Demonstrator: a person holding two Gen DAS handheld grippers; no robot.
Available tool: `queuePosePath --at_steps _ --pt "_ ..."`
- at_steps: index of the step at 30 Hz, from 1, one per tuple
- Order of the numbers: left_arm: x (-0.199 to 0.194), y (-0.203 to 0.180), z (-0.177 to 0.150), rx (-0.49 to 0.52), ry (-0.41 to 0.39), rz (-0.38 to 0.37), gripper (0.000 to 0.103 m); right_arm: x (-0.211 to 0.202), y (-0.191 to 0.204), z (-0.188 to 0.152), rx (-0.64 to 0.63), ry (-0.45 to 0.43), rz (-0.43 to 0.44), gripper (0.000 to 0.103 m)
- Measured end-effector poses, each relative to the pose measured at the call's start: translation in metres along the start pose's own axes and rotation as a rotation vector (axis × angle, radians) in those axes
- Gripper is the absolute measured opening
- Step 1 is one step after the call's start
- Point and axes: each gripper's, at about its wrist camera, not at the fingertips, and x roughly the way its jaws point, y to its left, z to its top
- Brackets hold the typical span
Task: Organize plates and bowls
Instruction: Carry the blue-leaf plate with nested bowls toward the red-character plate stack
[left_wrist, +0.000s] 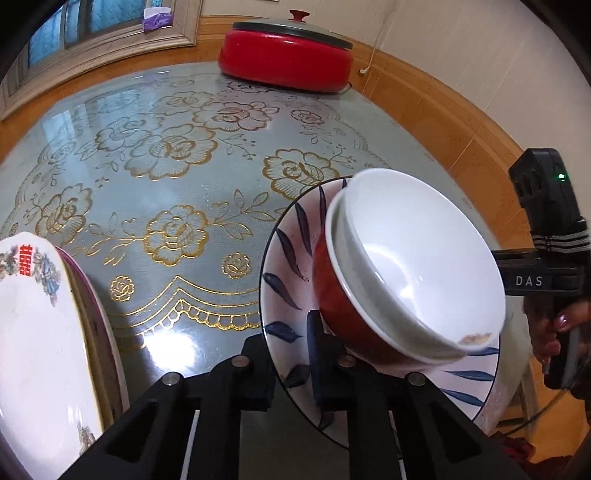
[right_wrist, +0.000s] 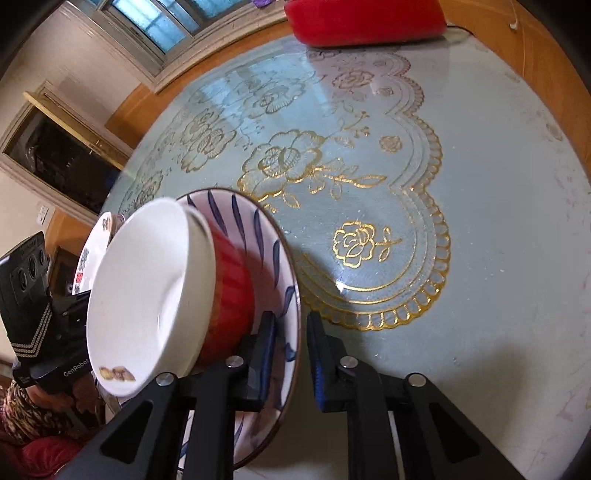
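Observation:
A white plate with blue leaf marks (left_wrist: 286, 280) is held off the table, steeply tilted, from two sides. My left gripper (left_wrist: 291, 358) is shut on its rim from one side. My right gripper (right_wrist: 290, 350) is shut on its rim (right_wrist: 291, 295) from the other side. On the plate sits a red bowl (left_wrist: 332, 299) with a white bowl (left_wrist: 417, 266) nested inside it. The red bowl (right_wrist: 231, 295) and white bowl (right_wrist: 147, 291) also show in the right wrist view. The right gripper's body (left_wrist: 546, 236) shows behind the bowls.
A stack of plates (left_wrist: 40, 332), the top one white with a red emblem, stands at the left edge. A red lidded electric pan (left_wrist: 286, 51) sits at the far side of the round glass-topped table (left_wrist: 166, 177) with a gold floral mat.

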Motion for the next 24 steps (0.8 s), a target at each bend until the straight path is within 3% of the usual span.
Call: queuePosePath --at_steps 3,7,24 --pt "-0.001 0.002 0.0 -0.015 0.008 -0.019 0.011 0.002 -0.001 0.001 0.017 0.007 0.03 0.01" --pt "-0.001 -0.002 -0.001 -0.017 0.002 -0.001 0.011 -0.001 0.017 -0.007 -0.14 -0.058 -0.073 0.012" --pt "-0.012 -0.002 -0.006 -0.052 -0.02 0.018 0.011 -0.011 0.018 -0.018 -0.117 -0.104 -0.054 0.011"
